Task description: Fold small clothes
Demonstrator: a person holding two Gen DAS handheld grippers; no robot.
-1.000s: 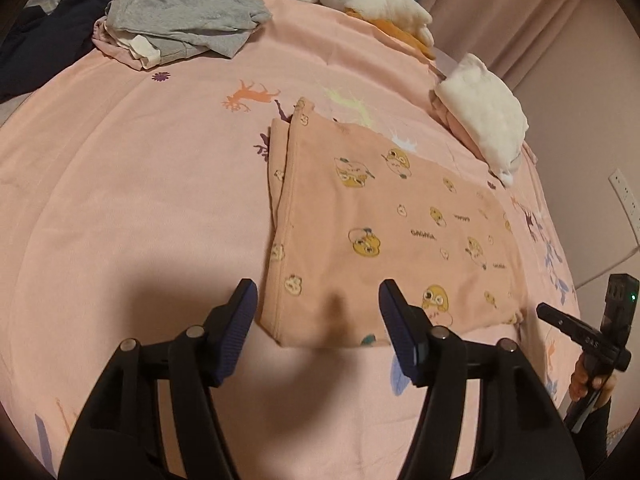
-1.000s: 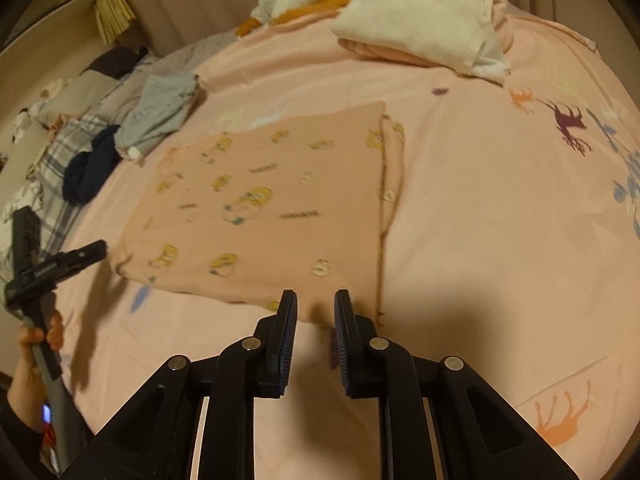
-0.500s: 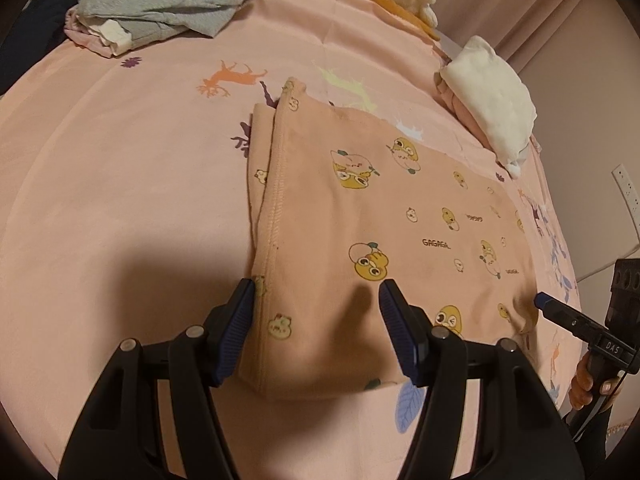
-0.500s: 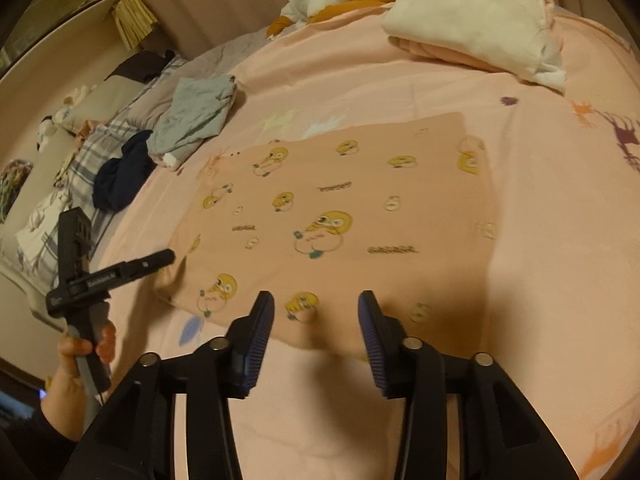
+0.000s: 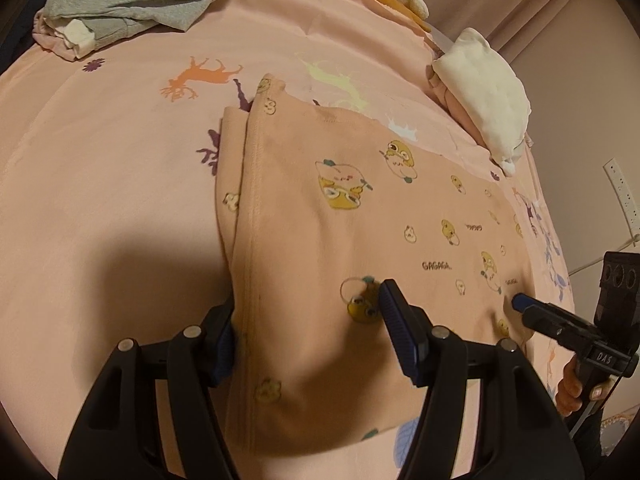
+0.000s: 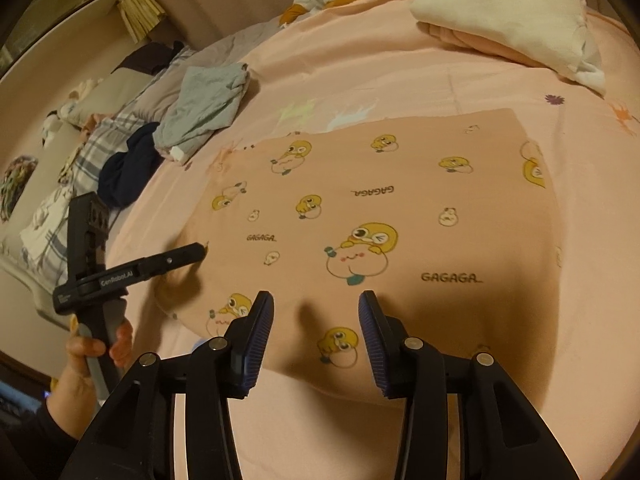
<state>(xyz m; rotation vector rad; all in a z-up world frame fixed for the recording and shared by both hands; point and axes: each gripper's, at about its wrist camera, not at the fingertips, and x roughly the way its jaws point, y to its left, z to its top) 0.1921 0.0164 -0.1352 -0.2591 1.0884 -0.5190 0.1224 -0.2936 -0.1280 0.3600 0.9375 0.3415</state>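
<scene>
bed sheet (image 5: 120, 168): pink, smooth, w/ animal prints; under everything, spreads out ahead of both pairs of fingers.
garment (image 5: 360, 208): peach knit, flat, roughly rectangular, yellow cartoon prints + "GAGAGA" text; lies on sheet right ahead of and partly betw. both pairs of fingers. Doubled edge w/ stitched hem runs along the side by L gripper's left finger.
white pile (image 6: 500, 12): soft folded stack over sth pink, far beyond R fingers, well apart from garment.
grey clothes (image 5: 132, 0): crumpled heap, far ahead-left of L fingers.
dark cloth (image 6: 128, 168): navy bundle, ahead-left of R fingers, near grey heap.
L gripper (image 5: 306, 316): black, ribbed blue pads; jaws wide apart straddling garment's hem edge, nothing pinched.
R gripper (image 6: 316, 320): jaws have just been opening, now part open over garment's near edge, no grip.
</scene>
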